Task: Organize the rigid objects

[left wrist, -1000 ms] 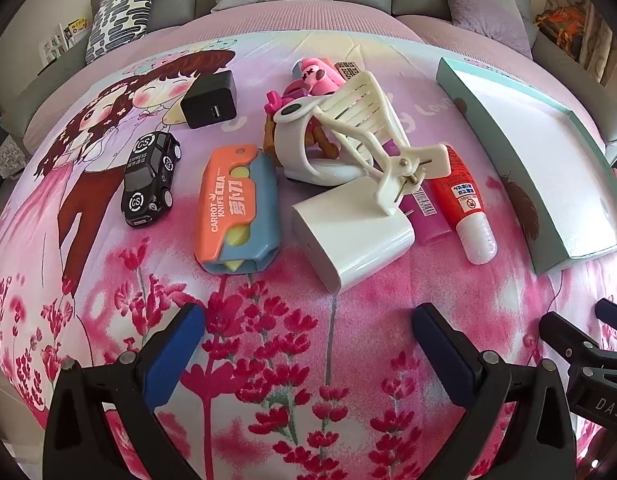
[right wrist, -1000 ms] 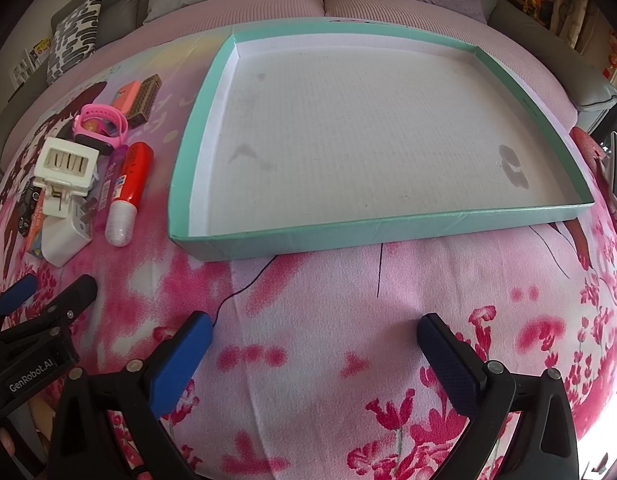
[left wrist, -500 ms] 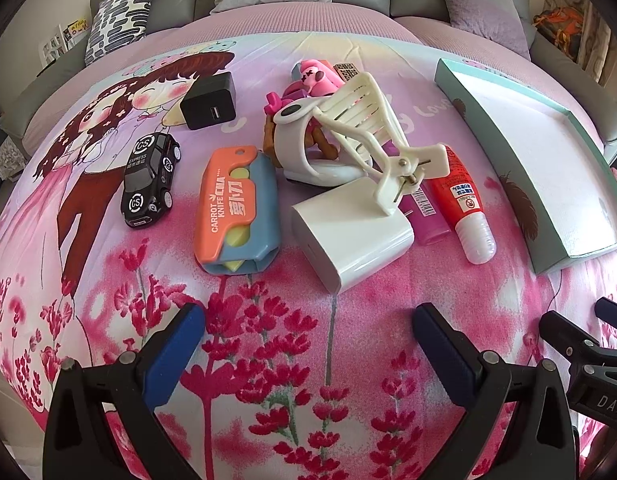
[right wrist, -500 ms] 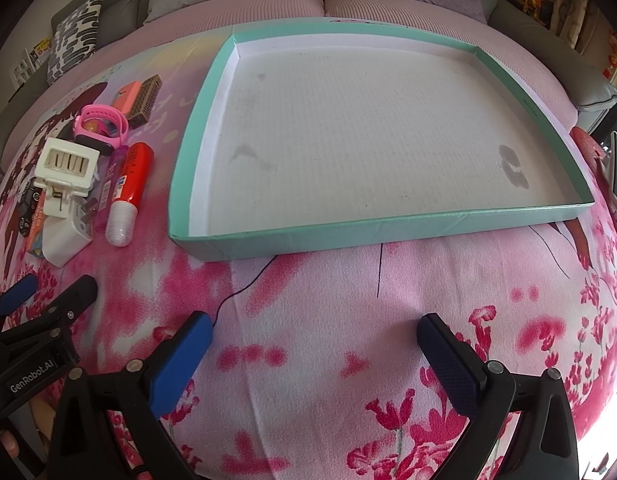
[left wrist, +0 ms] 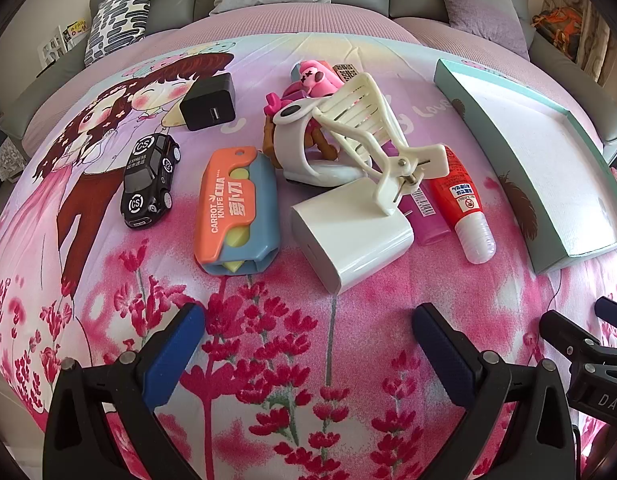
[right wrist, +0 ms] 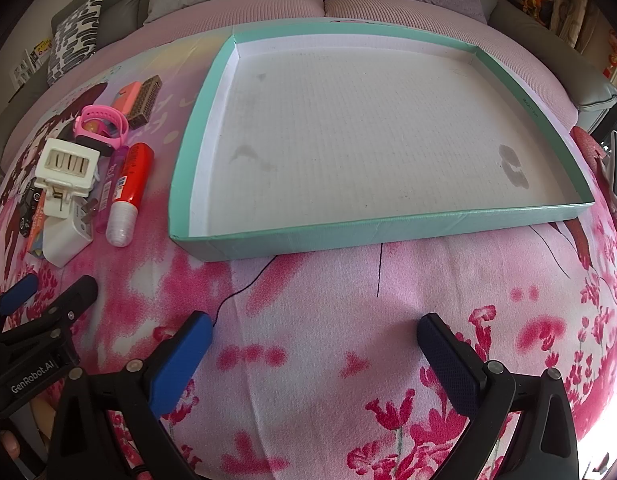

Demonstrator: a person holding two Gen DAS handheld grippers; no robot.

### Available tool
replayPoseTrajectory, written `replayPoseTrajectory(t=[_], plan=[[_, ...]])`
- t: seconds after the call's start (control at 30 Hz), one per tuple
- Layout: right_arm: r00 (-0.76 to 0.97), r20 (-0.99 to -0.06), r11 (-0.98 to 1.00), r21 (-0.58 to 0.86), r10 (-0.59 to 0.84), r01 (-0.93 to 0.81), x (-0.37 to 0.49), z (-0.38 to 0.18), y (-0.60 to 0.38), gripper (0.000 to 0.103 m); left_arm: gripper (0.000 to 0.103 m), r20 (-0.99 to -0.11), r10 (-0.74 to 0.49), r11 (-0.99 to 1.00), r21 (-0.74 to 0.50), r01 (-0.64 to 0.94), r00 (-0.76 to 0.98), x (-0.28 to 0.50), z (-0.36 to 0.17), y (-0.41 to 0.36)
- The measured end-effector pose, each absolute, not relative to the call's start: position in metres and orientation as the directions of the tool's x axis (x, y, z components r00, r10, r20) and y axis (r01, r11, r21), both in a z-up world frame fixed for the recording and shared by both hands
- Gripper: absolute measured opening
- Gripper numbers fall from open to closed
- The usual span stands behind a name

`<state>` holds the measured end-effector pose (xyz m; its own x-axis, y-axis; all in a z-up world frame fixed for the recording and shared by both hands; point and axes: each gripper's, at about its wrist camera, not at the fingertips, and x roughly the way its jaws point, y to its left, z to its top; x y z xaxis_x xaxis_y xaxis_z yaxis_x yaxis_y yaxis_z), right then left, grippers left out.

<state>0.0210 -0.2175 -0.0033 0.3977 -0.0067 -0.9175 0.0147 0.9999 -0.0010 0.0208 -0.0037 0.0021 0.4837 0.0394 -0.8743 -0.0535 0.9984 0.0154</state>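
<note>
A: Where do our tongs stand?

B: We hold the left tongs (left wrist: 308, 330) wide apart and empty above the floral sheet (left wrist: 308, 400), just short of the white charger (left wrist: 350, 232). Our right tongs (right wrist: 314, 340) gape just as wide, empty too, facing the teal tray (right wrist: 388, 236).

A: And the things we must sort?

B: We see them all heaped left of the tray. The white charger lies nearest us, and a cream clip (left wrist: 384, 140) leans across its far corner. Between charger and tray lie a magenta tube (left wrist: 426, 216) and a red glue stick (left wrist: 464, 208), side by side, the glue closer to the tray.

A: Further from the tray?

B: We find the orange and blue carrot knife (left wrist: 236, 210) just beside the charger, then a black toy car (left wrist: 150, 180) beyond it. A black plug (left wrist: 208, 102) sits behind the car. A white band (left wrist: 296, 148) and a pink watch (left wrist: 316, 78) crowd under and behind the clip.

A: Anything in the tray?

B: We see only its stained white floor (right wrist: 368, 140); the tray lies flat on the sheet.
</note>
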Motion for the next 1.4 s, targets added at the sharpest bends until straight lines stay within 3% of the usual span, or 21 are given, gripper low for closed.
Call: replayPoseTrajectory(t=[1.4], plan=[[0.403, -0.915, 1.0, 0.009, -0.002, 0.025, 0.0188, 0.0003, -0.2206, 0.103, 0.103, -0.87, 0.013, 0.999, -0.004, -0.034, 0.492, 0.0228, 0.0083, 0.0001]])
